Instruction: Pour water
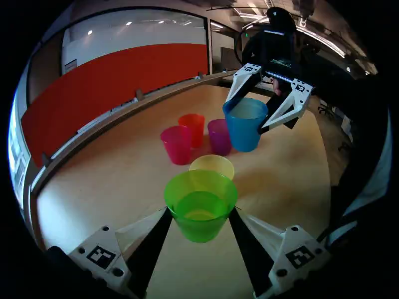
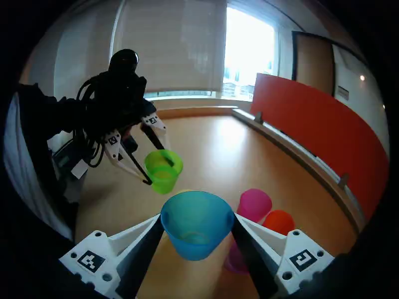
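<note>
Green cup (image 1: 200,219) sits low in the centre of the left gripper view, clamped between the left gripper (image 1: 199,212) fingers, which press on its two sides. Just behind it on the wooden bench (image 1: 114,174) stands a yellow cup (image 1: 212,165). Farther up, a pink cup (image 1: 176,144), an orange cup (image 1: 192,128) and a purple cup (image 1: 219,136) cluster together. To the upper right of them, the right gripper (image 1: 244,118) fingers pinch a blue cup (image 1: 245,127), held roughly upright. Whether the cups contain water I cannot tell. Black-and-white square code tags (image 1: 101,256) mark the fingers. A wall sign (image 1: 70,65) is too small to read.
</note>
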Available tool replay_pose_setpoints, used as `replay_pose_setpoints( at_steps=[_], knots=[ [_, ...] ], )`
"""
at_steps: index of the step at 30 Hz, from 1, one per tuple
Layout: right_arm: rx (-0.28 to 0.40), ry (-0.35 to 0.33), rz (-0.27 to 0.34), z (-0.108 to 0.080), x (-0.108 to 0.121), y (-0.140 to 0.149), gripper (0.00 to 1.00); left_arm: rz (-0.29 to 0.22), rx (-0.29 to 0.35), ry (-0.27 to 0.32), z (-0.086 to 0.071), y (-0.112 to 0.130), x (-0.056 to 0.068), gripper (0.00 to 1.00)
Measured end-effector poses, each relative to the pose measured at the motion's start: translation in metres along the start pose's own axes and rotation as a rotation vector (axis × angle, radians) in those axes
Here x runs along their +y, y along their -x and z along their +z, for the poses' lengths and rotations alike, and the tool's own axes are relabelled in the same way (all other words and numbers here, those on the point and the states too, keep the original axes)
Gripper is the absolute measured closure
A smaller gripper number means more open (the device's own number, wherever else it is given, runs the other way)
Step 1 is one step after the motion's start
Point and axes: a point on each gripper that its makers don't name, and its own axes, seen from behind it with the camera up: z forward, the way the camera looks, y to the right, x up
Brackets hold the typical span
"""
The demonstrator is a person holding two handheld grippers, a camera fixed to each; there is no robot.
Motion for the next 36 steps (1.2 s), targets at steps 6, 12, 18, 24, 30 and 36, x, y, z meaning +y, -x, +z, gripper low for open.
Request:
replay_pose_setpoints(
  at_steps=[6, 12, 18, 24, 30, 36],
  knots=[
    [-0.044, -0.023, -0.019, 0.004, -0.005, 0.011, 0.06, 0.026, -0.047, 0.014, 0.004, 0.008, 0.0, 0.19],
    [-0.088, -0.043, -0.043, 0.009, -0.009, 0.021, 0.06, 0.043, -0.094, 0.032, 0.008, 0.018, 0.003, 0.19],
    [-0.123, -0.06, -0.062, 0.013, -0.012, 0.03, 0.06, 0.063, -0.121, 0.043, 0.008, 0.023, 0.003, 0.19],
    [-0.158, -0.072, -0.082, 0.014, -0.015, 0.039, 0.06, 0.073, -0.133, 0.05, 0.009, 0.024, 0.001, 0.19],
    [-0.184, -0.082, -0.098, 0.015, -0.015, 0.047, 0.06, 0.078, -0.154, 0.065, 0.011, 0.03, 0.002, 0.19],
    [-0.196, -0.093, -0.099, 0.019, -0.017, 0.053, 0.06, 0.074, -0.16, 0.076, 0.016, 0.033, 0.004, 0.19]
  ],
)
